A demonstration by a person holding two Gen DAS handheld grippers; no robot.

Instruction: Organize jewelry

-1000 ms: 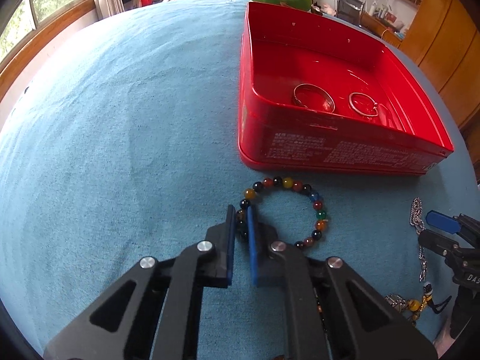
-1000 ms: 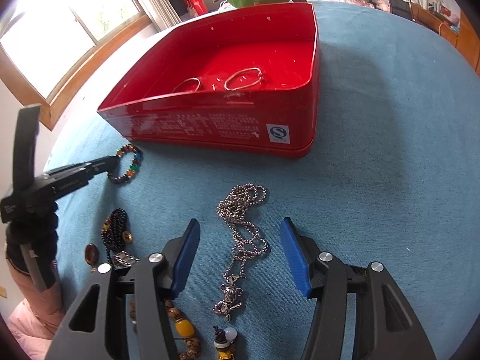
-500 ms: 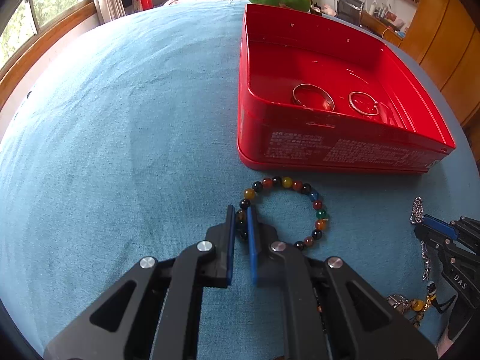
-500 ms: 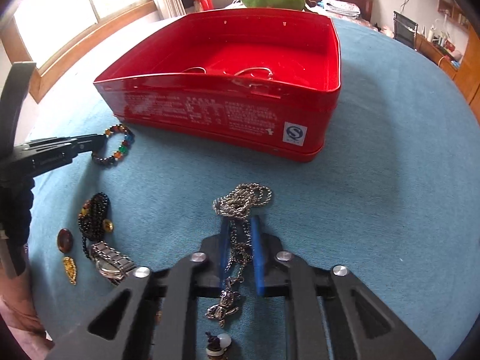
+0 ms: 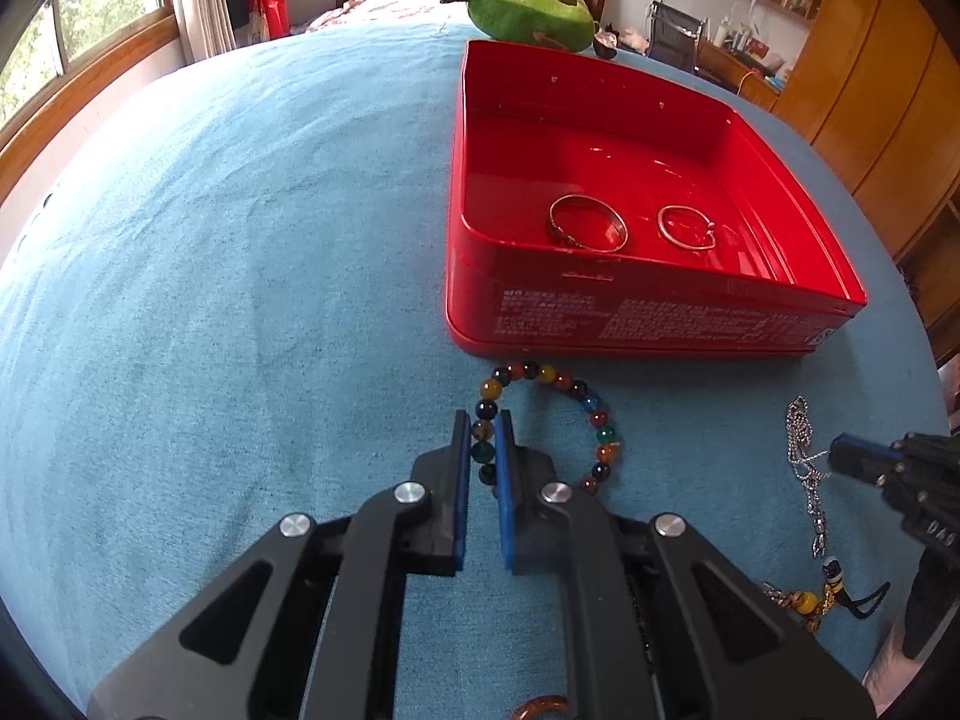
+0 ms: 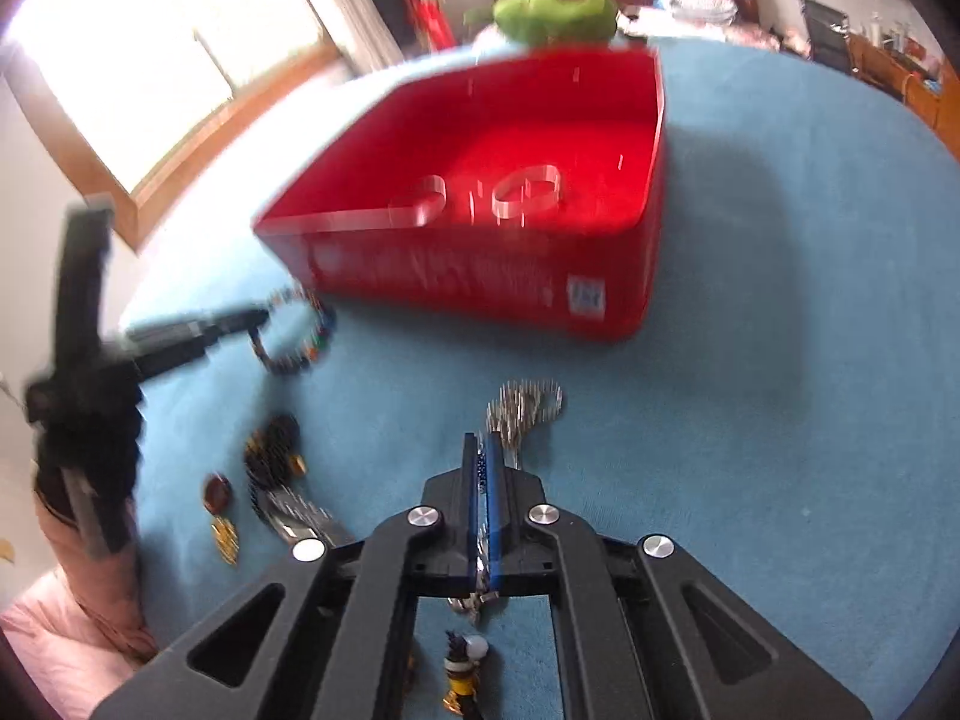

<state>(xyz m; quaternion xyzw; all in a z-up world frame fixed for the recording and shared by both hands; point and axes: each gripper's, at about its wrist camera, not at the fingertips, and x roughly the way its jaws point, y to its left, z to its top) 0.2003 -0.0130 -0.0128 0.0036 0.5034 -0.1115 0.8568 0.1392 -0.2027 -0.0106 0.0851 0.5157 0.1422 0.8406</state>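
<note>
My left gripper is shut on the near-left side of a multicoloured bead bracelet. The bracelet lies on the blue cloth just in front of the red tin. Two silver rings lie inside the tin. My right gripper is shut on a silver chain necklace, whose bunched end sticks out past the fingertips. The right wrist view is blurred. In the left wrist view the right gripper pinches the chain at the right edge.
A green plush toy sits behind the tin. Near me on the cloth lie a watch, a dark bead bracelet, small pendants and a bee charm. A pink sleeve shows at lower left.
The right gripper's jaws went from wide open around the silver chain to shut on it. The left gripper has kept its hold on the bead bracelet.
</note>
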